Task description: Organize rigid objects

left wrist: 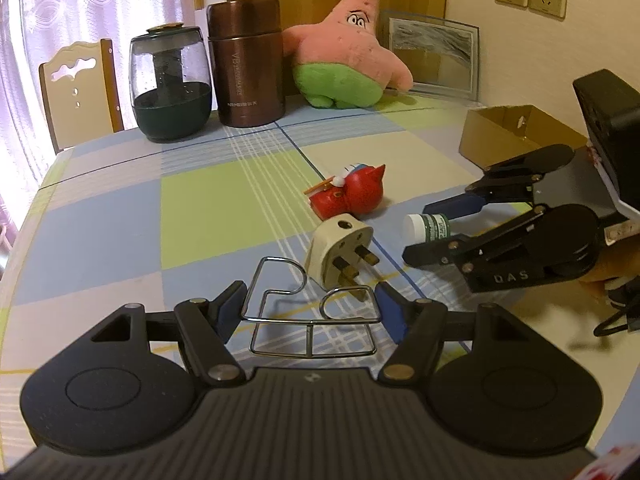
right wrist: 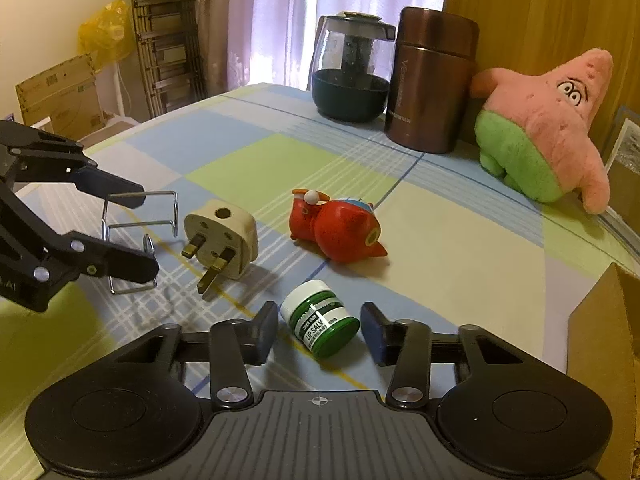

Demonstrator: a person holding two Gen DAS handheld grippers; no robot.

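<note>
My left gripper [left wrist: 310, 306] is open, its fingers on either side of a bent wire rack [left wrist: 308, 320] that rests on the checked tablecloth; it also shows in the right wrist view [right wrist: 138, 236]. My right gripper [right wrist: 320, 330] is open around a small green and white lip salve jar [right wrist: 320, 322] lying on its side, also visible in the left wrist view [left wrist: 428, 228]. A cream three-pin plug adapter [left wrist: 340, 256] [right wrist: 222, 240] lies between the two grippers. A red cat figurine [left wrist: 352, 196] [right wrist: 340, 228] lies on its side just beyond.
An open cardboard box [left wrist: 516, 136] stands at the right; its corner shows in the right wrist view [right wrist: 608, 328]. At the back stand a glass teapot [left wrist: 172, 84], a brown flask [left wrist: 248, 64], a pink star plush [left wrist: 352, 56] and a picture frame [left wrist: 436, 52].
</note>
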